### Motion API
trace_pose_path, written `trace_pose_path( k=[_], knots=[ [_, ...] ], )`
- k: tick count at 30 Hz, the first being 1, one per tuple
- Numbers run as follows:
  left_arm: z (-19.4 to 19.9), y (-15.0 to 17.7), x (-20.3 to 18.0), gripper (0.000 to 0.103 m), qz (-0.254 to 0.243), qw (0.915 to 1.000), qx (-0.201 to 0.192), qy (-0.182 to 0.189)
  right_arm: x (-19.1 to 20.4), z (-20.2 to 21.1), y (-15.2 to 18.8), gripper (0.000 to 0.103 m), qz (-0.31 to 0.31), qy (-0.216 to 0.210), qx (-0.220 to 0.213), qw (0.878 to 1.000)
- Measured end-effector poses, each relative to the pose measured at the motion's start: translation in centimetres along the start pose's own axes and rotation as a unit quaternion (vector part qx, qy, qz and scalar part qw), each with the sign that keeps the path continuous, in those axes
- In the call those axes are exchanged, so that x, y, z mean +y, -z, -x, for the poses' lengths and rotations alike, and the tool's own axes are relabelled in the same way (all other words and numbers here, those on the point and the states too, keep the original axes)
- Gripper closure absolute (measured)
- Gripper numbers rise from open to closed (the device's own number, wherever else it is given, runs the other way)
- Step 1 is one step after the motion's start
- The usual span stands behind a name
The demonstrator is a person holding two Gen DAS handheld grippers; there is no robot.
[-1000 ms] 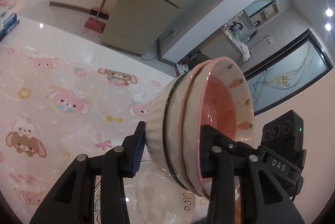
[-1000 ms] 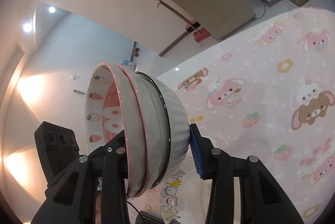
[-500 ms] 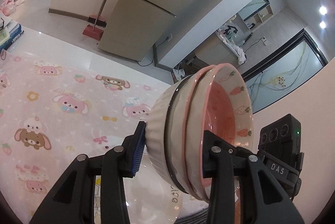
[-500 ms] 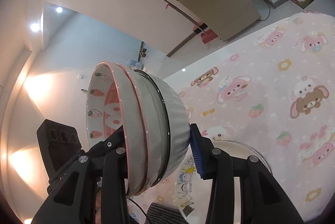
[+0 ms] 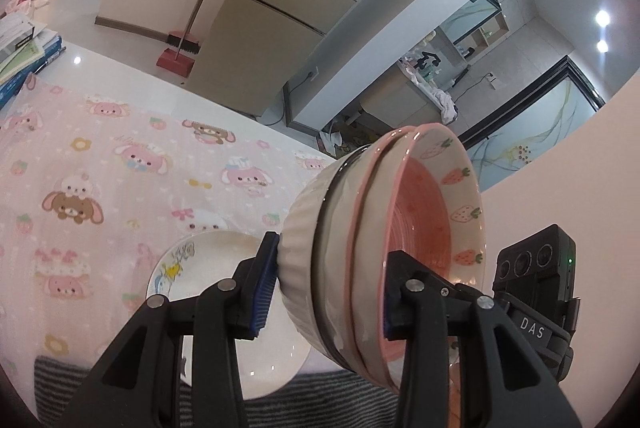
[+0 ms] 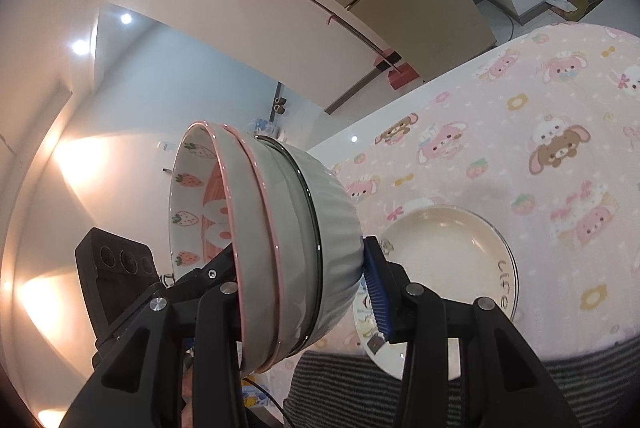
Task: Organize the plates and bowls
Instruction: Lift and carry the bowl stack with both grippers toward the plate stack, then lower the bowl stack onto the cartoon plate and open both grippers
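A stack of nested bowls [image 5: 384, 240] lies on its side in the air: a ribbed white outer bowl, then pink-rimmed bowls with strawberry prints inside. My left gripper [image 5: 328, 292] is shut on the stack, one finger on the ribbed base, one inside the pink bowl. My right gripper [image 6: 304, 280] is shut on the same stack [image 6: 280, 240] from the other side. A white plate [image 5: 224, 268] with a cartoon print rests on the table below, also in the right wrist view [image 6: 452, 264].
A pink cartoon tablecloth [image 5: 100, 180] covers the table. A grey striped cloth [image 6: 580, 388] lies at the near edge. Books [image 5: 20, 56] are stacked at the far left. A red broom [image 5: 180, 56] leans on the cabinets behind.
Both grippers have lifted the bowl stack higher and drawn back toward the near edge. The white plate and striped cloth now show much more below.
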State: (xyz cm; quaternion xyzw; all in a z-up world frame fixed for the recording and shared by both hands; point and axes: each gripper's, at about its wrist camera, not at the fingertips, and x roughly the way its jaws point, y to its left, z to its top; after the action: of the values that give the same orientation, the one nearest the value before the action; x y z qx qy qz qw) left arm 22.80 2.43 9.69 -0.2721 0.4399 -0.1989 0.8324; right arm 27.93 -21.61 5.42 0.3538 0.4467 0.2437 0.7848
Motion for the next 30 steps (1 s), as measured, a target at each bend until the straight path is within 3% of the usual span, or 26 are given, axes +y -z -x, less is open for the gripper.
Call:
trace_pose_path(
  k=[12, 23, 30],
  knots=[
    [0.6, 4.9, 1.7, 0.063, 0.005, 0.9998, 0.013, -0.017, -2.0, -0.5, 4.5, 0.059, -0.008, 0.007, 0.038, 0.999],
    [-2.9, 6.5, 5.3, 0.063, 0.037, 0.9979, 0.043, -0.031, -6.0, -4.8, 5.5, 0.059, -0.04, 0.025, 0.074, 0.996],
    [-6.5, 6.9, 7.1, 0.06, 0.024, 0.9974, 0.068, -0.007, -7.8, -6.5, 5.1, 0.053, -0.031, 0.054, 0.091, 0.994]
  ],
)
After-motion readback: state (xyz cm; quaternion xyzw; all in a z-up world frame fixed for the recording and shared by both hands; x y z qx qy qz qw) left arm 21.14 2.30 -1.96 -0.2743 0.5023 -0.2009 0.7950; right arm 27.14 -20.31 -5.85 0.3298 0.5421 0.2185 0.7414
